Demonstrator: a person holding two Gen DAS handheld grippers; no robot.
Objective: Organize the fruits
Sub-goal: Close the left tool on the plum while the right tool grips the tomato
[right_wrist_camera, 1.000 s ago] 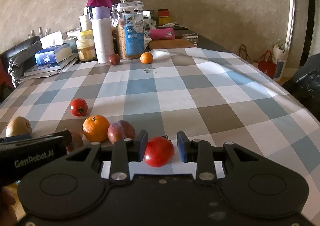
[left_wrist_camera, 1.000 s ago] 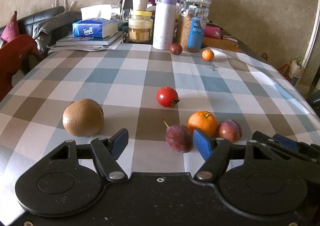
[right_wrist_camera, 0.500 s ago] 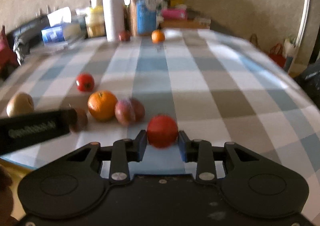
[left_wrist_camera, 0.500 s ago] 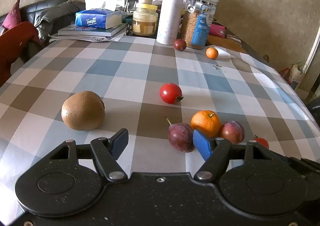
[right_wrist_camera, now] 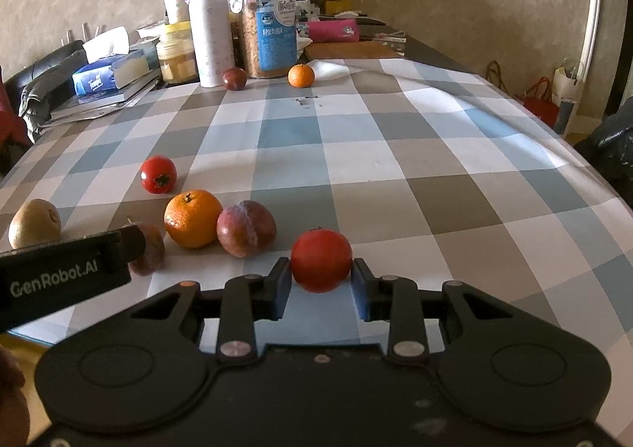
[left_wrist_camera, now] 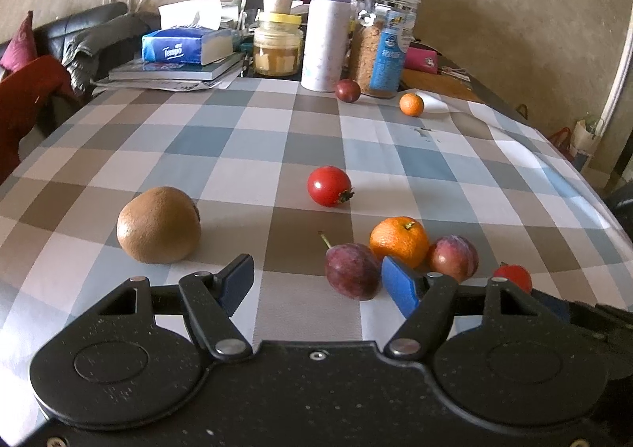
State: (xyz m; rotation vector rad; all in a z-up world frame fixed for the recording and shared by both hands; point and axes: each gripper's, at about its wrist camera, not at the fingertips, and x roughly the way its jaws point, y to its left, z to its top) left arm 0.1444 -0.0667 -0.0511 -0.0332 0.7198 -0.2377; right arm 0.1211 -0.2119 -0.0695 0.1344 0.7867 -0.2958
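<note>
My right gripper (right_wrist_camera: 321, 281) is shut on a red tomato (right_wrist_camera: 321, 266), held low over the checked tablecloth (right_wrist_camera: 395, 154) just right of a plum (right_wrist_camera: 246, 228) and an orange (right_wrist_camera: 193, 218). That tomato also shows in the left wrist view (left_wrist_camera: 513, 277). My left gripper (left_wrist_camera: 316, 283) is open and empty, low over the cloth, with a dark plum (left_wrist_camera: 351, 271) between its fingers' line. A kiwi (left_wrist_camera: 159, 224) lies to its left, a second tomato (left_wrist_camera: 329, 186) further ahead. A small plum (left_wrist_camera: 347, 90) and small orange (left_wrist_camera: 411, 104) lie at the far end.
At the far end stand a white bottle (left_wrist_camera: 325, 33), a glass jar with a blue label (left_wrist_camera: 381, 47), a yellow-lidded jar (left_wrist_camera: 277, 49), and a tissue pack on books (left_wrist_camera: 186, 47). A couch with clothes (left_wrist_camera: 59, 63) is at the left. The table edge drops off at the right.
My right gripper has carried the tomato forward and left, closer to the plum and orange. The left gripper has shifted slightly, so the held tomato now shows at its right.
</note>
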